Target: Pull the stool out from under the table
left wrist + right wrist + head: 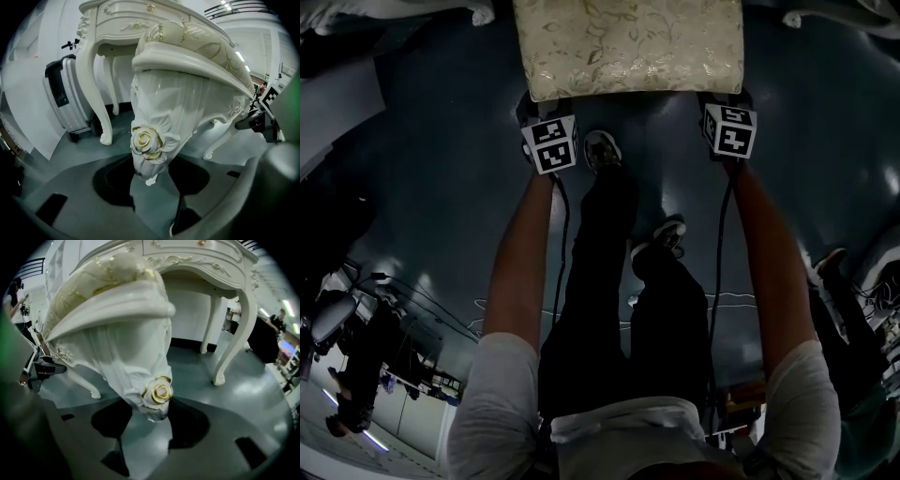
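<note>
Left gripper [150, 183] and right gripper [145, 422] each clamp a leg of the white carved stool [628, 47]. Seems mostly out from the ornate white table [117, 18] already.

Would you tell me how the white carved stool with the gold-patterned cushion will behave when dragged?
The stool is probably rigid and heavy, given its thick carved frame. Its slender curved legs should slide on the glossy grey floor, though it might tip.
</note>
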